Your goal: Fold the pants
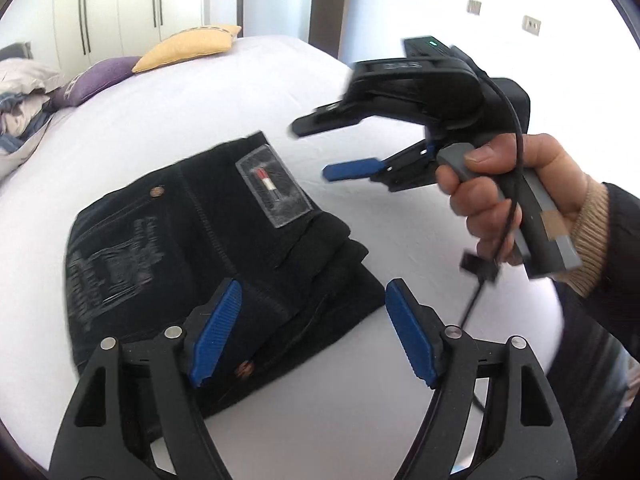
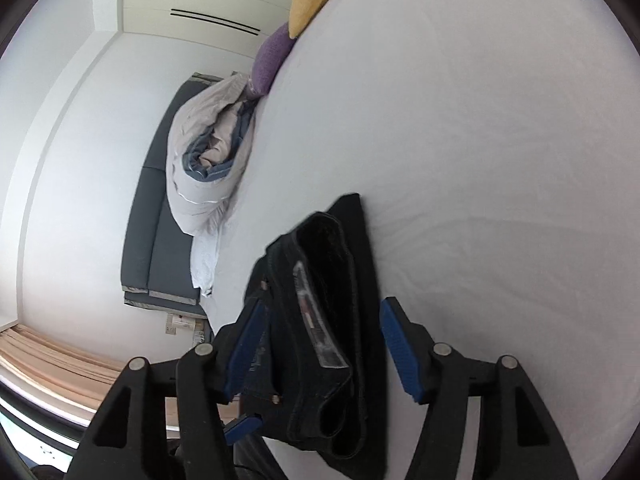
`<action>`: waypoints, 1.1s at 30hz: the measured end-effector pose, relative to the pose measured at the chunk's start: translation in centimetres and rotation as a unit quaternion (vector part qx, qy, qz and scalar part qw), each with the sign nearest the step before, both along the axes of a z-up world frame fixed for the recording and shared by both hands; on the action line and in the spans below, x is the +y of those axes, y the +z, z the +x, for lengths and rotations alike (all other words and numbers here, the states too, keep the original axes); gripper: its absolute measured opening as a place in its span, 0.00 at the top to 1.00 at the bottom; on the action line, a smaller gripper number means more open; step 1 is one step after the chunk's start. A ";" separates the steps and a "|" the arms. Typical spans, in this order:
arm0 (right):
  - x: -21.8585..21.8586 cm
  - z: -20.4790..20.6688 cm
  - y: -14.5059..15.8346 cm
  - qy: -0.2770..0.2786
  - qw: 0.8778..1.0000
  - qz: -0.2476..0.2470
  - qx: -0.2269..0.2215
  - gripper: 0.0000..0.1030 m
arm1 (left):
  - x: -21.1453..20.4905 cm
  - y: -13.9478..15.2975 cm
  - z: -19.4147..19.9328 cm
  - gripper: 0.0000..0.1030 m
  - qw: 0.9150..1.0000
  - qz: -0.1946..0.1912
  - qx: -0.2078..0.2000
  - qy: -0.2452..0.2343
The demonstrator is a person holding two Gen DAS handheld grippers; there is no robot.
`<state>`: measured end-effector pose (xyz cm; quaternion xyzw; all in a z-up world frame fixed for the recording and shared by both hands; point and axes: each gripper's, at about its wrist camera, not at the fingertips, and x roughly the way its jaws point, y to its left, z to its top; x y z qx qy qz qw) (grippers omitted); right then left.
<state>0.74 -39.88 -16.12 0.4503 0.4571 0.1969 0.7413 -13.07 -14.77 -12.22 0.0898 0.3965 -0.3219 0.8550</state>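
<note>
The black pants [image 1: 192,252] lie folded into a thick stack on the white bed [image 1: 240,96], with a grey label patch [image 1: 274,186] on top. My left gripper [image 1: 316,332] is open and empty, hovering just over the stack's near edge. My right gripper [image 1: 316,148] is open and empty, held in a hand above the bed to the right of the pants. In the right wrist view the camera is rolled sideways; the folded pants [image 2: 328,320] lie between the open blue pads [image 2: 400,352] of my right gripper [image 2: 320,352], not gripped.
A yellow cushion [image 1: 188,46] and a purple cushion [image 1: 94,80] sit at the head of the bed, with a rolled duvet [image 2: 204,160] beside them. White wardrobes [image 1: 120,8] and a door [image 1: 332,0] stand behind. A cable [image 1: 476,300] hangs from the right gripper.
</note>
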 end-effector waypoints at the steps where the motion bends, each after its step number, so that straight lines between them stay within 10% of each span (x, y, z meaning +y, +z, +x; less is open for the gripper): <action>1: 0.1 -0.1 0.8 0.005 1.000 0.015 -0.013 0.38 | 1.3 0.6 0.0 0.28 1.000 -0.014 -0.001 0.010; 6: 5.5 0.4 3.7 0.105 0.991 0.045 -0.068 0.38 | 7.3 1.2 3.4 0.28 0.994 -0.056 0.009 0.091; 10: 8.7 0.0 -0.4 0.151 0.989 0.006 -0.006 0.32 | 8.9 -1.7 6.2 0.28 0.991 -0.049 0.055 0.113; 14: 5.9 -1.9 -4.3 0.107 0.993 0.039 0.022 0.62 | 9.0 -3.4 5.2 0.28 0.993 -0.037 0.045 0.102; 19: 4.6 -1.9 -0.5 0.104 0.994 0.033 -0.020 0.31 | 10.6 0.0 5.5 0.28 0.989 -0.087 0.027 0.113; 27: 6.1 3.5 -0.3 0.107 0.993 0.030 -0.025 0.26 | 10.7 -2.2 15.5 0.28 0.984 -0.086 0.083 0.130; 33: 5.2 2.5 -1.8 0.085 0.995 0.046 -0.018 0.28 | 9.9 -2.6 15.2 0.28 0.990 -0.045 0.069 0.117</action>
